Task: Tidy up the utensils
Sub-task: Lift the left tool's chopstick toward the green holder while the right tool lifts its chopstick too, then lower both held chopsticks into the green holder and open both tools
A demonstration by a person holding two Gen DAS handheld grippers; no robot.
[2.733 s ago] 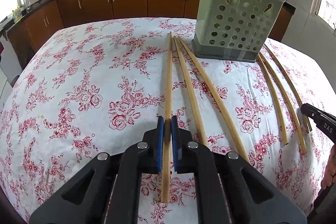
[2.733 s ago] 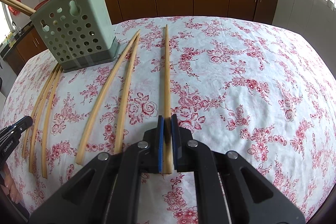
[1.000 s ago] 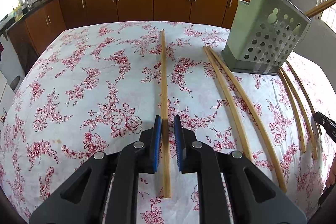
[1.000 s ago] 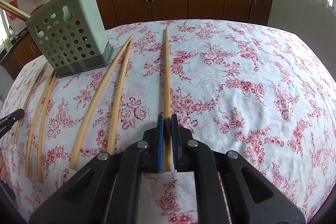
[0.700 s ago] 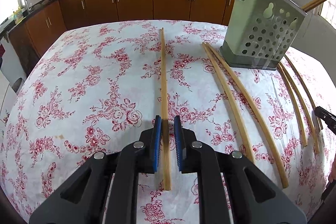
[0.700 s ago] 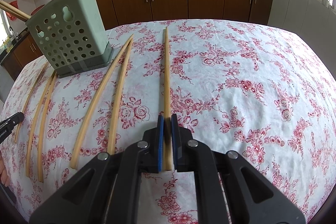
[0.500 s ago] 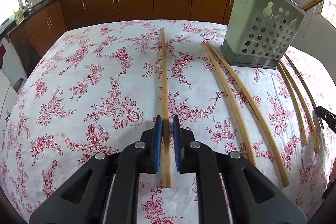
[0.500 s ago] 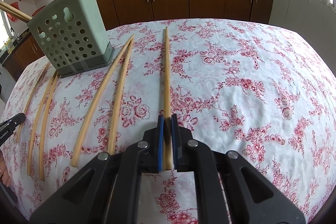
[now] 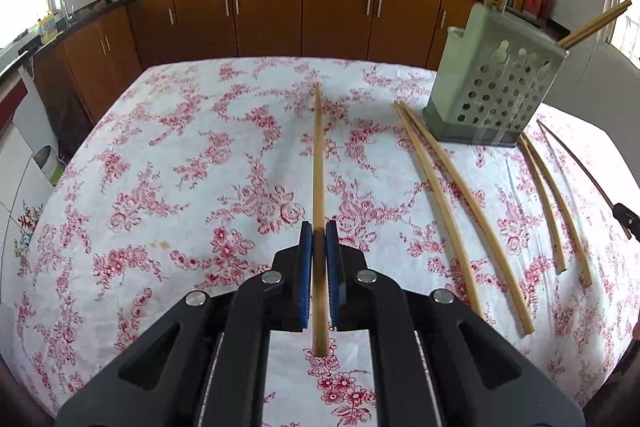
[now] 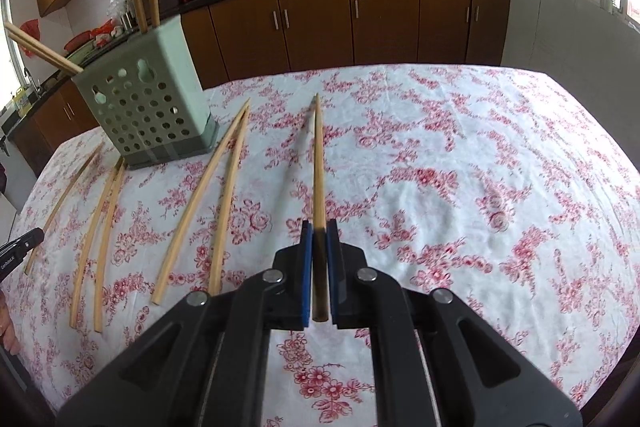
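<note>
In the left wrist view my left gripper (image 9: 319, 231) is shut on a long bamboo chopstick (image 9: 317, 155) near its back end, and the stick points away over the flowered tablecloth (image 9: 180, 167). My right gripper (image 10: 319, 227) is likewise shut on another chopstick (image 10: 318, 163), held just above the cloth with its shadow beside it. The pale green perforated holder (image 9: 496, 87) (image 10: 144, 107) stands at the back between the two grippers, with several chopsticks sticking out of it. Loose chopsticks (image 9: 456, 215) (image 10: 216, 203) lie on the cloth in front of the holder.
More chopsticks (image 9: 554, 203) (image 10: 98, 239) lie beyond the holder's other side. The other gripper's tip shows at each view's edge (image 9: 626, 221) (image 10: 20, 247). Brown cabinets (image 9: 304, 15) and a dark counter with woks run behind the table.
The left jaws closed onto their chopstick. Both grippers rose and drew back a little, lifting their sticks off the cloth. The holder now looks farther away.
</note>
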